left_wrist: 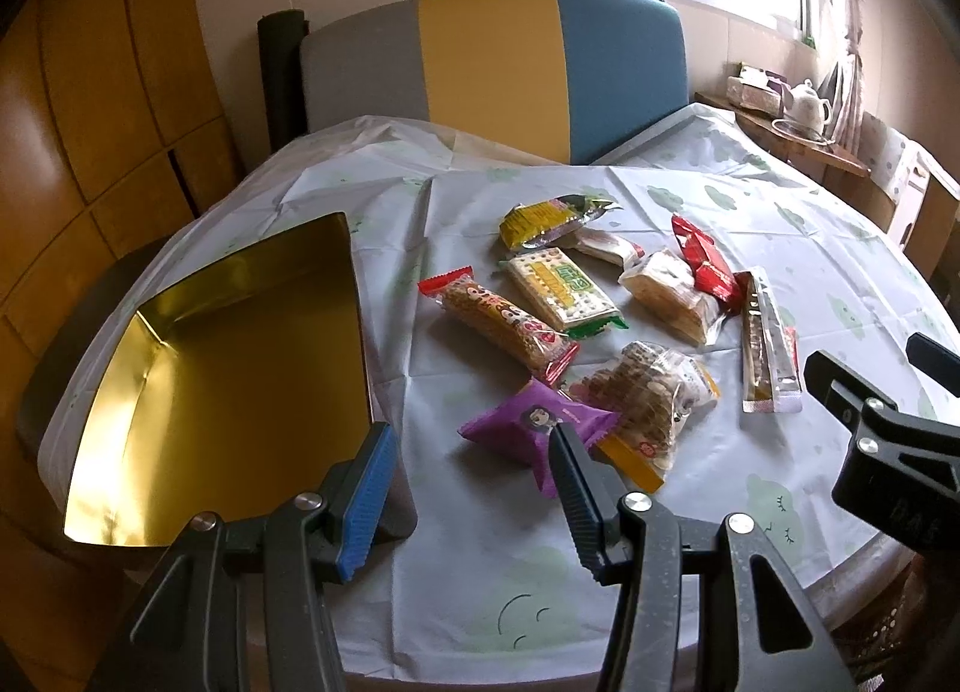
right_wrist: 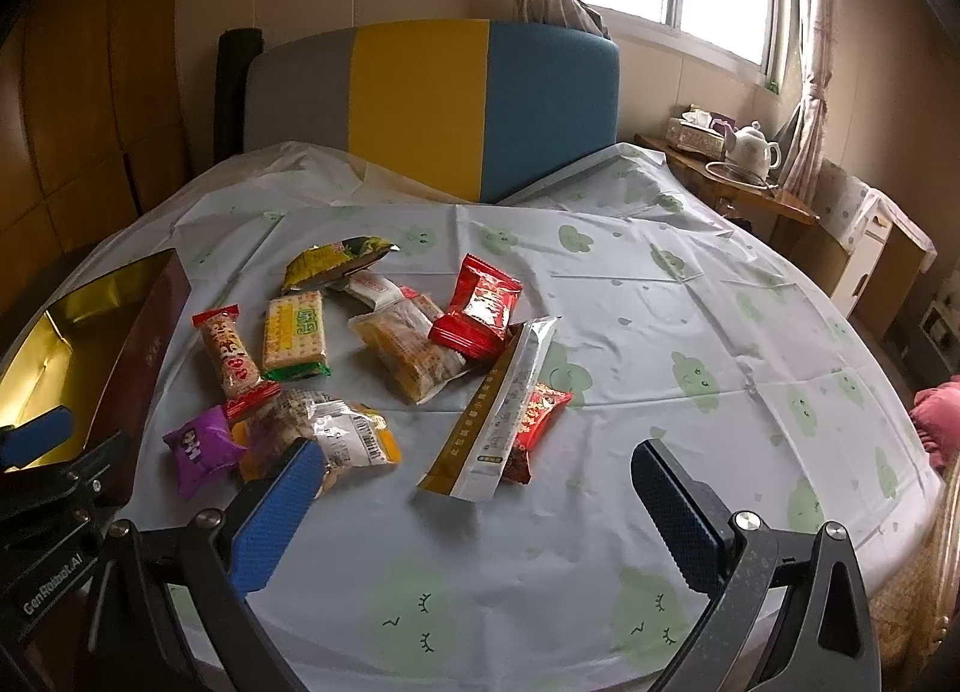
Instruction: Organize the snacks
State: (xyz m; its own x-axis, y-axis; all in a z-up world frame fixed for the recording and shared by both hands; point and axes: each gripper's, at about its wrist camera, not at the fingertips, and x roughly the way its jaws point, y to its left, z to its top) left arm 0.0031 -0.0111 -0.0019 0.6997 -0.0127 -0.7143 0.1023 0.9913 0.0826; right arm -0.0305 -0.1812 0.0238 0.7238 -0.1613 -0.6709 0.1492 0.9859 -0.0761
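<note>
1. Now my left gripper (left_wrist: 474, 482) has spread fingers near the purple snack packet (left_wrist: 531, 422), holding nothing.
2. My right gripper (right_wrist: 474, 512) is spread wide, empty.
3. Snacks lie right of the gold box (left_wrist: 240, 344), ready to go in.

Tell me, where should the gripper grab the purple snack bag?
Probably across the puffy middle of the purple snack bag, coming down from above. It lies flat on the tablecloth, nearest the left gripper, whose jaws are open. Its near side is free, but a clear cookie bag touches the far side, so pinch left to right.
</note>
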